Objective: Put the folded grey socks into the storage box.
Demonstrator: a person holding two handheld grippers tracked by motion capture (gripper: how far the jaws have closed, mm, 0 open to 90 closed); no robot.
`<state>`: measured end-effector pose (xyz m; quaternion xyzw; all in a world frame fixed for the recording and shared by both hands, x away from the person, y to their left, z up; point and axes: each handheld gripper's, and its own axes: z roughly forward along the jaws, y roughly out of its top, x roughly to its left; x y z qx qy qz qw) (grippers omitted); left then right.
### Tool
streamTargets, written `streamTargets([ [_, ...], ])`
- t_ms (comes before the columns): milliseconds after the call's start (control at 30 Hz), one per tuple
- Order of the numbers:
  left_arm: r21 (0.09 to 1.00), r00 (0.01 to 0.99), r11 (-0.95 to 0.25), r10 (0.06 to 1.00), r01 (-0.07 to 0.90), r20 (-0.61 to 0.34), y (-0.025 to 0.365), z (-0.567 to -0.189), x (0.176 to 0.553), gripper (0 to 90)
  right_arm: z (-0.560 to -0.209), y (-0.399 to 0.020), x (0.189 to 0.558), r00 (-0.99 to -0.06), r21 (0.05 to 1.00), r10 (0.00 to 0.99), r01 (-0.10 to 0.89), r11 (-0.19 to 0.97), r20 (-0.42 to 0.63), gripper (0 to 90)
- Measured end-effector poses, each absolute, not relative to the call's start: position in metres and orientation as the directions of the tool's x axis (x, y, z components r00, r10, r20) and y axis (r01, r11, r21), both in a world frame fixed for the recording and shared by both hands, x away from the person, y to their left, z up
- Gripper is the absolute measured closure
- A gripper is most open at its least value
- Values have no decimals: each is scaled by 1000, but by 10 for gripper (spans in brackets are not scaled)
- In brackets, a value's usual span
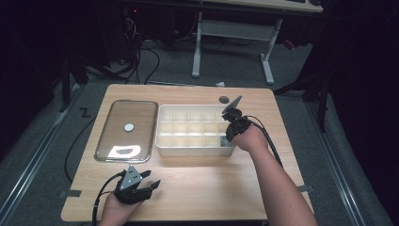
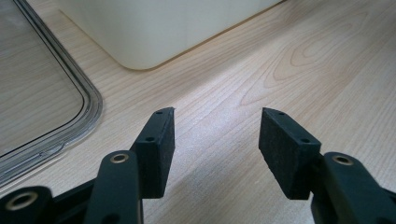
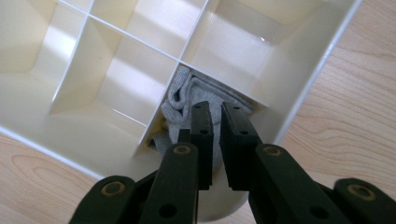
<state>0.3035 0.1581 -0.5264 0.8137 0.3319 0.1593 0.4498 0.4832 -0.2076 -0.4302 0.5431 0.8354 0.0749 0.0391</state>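
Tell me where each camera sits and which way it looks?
High view: above the person's side, looking forward and down at the table, clear lid and divided box; both forearms and claws show.
Left gripper view: on the left claw, low over the wood, jaws apart.
Right gripper view: on the right claw, looking down into a corner compartment at a grey cloth, jaws narrowly apart.
All share the box.

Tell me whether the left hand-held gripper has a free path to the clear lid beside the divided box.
Probably yes. The left hand-held gripper rests open on bare table, and the clear lid lies flat just ahead to its left, with nothing between; the divided box sits off to the side.
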Motion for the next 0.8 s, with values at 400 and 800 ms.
streamTargets([
  [400, 836, 730, -376, 682, 399, -42, 158, -526, 305, 463, -426, -208, 478, -412, 209, 911, 892, 400, 11, 736],
  [800, 838, 725, -365, 687, 405, -51, 160, -528, 304, 463, -407, -216, 438, -437, 382, 898, 840, 386, 53, 651],
])
